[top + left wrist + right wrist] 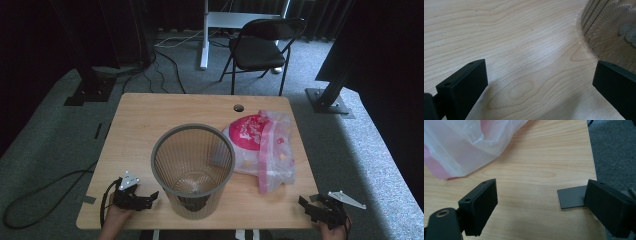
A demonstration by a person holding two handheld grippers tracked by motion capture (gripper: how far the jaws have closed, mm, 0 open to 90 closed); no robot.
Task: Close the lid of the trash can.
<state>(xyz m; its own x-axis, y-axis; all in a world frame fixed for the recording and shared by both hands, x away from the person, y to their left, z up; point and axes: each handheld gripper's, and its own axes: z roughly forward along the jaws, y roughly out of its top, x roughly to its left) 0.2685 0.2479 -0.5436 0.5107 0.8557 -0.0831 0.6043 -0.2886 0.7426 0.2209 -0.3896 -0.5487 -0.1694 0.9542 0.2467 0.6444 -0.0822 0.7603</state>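
My left hand-held gripper sits wide open beside the bin; my right hand-held gripper gapes empty near the bag.

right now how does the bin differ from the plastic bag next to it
The bin stands upright with its mouth open upward; the plastic bag lies slumped on its side. The bin is grey, ribbed and rigid, the bag is crumpled, see-through film with pink and white showing. The bin sits near the left tool, the bag nearer the right tool. Both rest on the wooden table.
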